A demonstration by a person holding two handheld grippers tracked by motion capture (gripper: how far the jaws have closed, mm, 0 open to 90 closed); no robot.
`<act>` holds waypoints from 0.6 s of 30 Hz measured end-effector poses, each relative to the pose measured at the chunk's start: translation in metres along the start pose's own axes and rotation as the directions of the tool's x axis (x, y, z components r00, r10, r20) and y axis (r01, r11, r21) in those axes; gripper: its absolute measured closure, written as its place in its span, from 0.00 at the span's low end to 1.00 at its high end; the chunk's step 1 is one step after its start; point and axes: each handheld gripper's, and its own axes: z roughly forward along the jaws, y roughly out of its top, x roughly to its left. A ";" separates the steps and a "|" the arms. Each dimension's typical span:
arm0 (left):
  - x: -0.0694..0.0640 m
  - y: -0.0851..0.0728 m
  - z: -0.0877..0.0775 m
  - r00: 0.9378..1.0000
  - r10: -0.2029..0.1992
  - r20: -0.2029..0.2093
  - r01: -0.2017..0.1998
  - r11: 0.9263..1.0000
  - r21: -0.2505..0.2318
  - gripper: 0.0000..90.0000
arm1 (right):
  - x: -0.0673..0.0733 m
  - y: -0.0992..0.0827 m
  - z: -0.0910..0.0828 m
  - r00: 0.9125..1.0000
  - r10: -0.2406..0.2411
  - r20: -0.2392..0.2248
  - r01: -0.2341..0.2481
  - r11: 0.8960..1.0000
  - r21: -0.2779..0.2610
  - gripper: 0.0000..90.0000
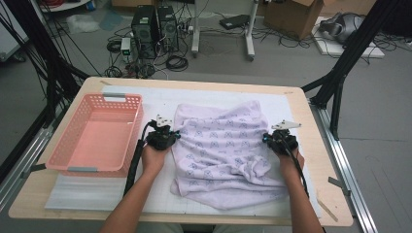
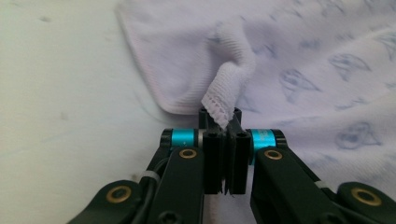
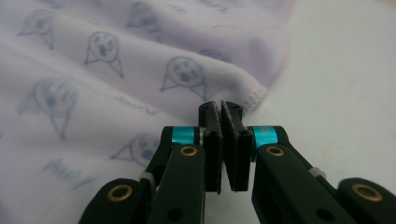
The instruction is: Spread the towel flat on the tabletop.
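Bright even light; close-up backgrounds softly blurred.

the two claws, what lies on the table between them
The rumpled lilac cloth spans the stretch between the left claw and the right claw, each pinching one of its edges; the high view shows it.

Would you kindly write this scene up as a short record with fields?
work surface: white mat on a wooden table
cloth: pale lilac printed cloth, rumpled, lying on the mat
left gripper: shut on a hemmed edge fold at the cloth's left side
right gripper: jaws shut at the cloth's right edge; whether cloth is caught is unclear
basket: pink basket left of the cloth, nothing in it
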 end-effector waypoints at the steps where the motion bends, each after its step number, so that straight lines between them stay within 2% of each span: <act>1: 0.003 0.002 0.002 1.000 -0.008 0.007 0.008 1.000 -0.003 0.97 | -0.003 0.002 0.003 1.000 -0.005 0.028 0.005 1.000 -0.004 0.97; 4: 0.001 0.009 0.009 1.000 0.000 0.002 0.000 1.000 -0.016 0.97 | -0.009 0.008 0.011 0.994 0.014 0.105 -0.011 1.000 -0.027 0.97; 5: 0.001 0.009 0.009 1.000 0.000 0.002 0.000 1.000 -0.016 0.97 | -0.009 0.008 0.011 0.994 0.014 0.105 -0.011 1.000 -0.027 0.97; 6: -0.001 0.010 0.011 1.000 -0.001 0.007 0.002 0.999 -0.044 0.97 | -0.009 0.012 0.015 0.988 0.015 0.156 -0.010 0.999 -0.035 0.97; 7: -0.001 0.010 0.012 0.999 -0.031 0.019 0.032 0.999 -0.044 0.95 | -0.010 0.014 0.016 0.986 0.022 0.167 -0.015 0.999 -0.041 0.97; 9: 0.001 0.009 0.012 0.997 -0.060 0.055 0.062 0.998 -0.027 0.72 | -0.013 0.016 0.016 0.985 0.070 0.157 -0.062 0.996 -0.058 0.93; 11: 0.000 0.007 0.007 0.994 -0.057 0.093 0.057 0.998 -0.005 0.58 | -0.013 0.017 0.010 0.987 0.094 0.134 -0.084 0.994 -0.074 0.81; 12: -0.002 0.006 0.004 0.995 -0.036 0.096 0.036 0.999 -0.006 0.54 | -0.014 0.017 0.007 0.989 0.100 0.112 -0.092 0.993 -0.075 0.77; 14: -0.006 0.003 -0.004 0.994 -0.017 0.105 0.020 1.000 -0.021 0.49 | -0.012 0.016 -0.002 0.991 0.099 0.095 -0.090 0.992 -0.092 0.74; 16: -0.009 0.001 -0.012 0.994 0.008 0.109 -0.005 1.000 -0.024 0.47 | -0.012 0.015 -0.014 0.991 0.109 0.074 -0.100 0.987 -0.122 0.70; 18: -0.010 -0.001 -0.018 0.992 0.027 0.123 -0.024 0.999 -0.025 0.47 | -0.011 0.012 -0.025 0.992 0.125 0.034 -0.119 0.982 -0.148 0.68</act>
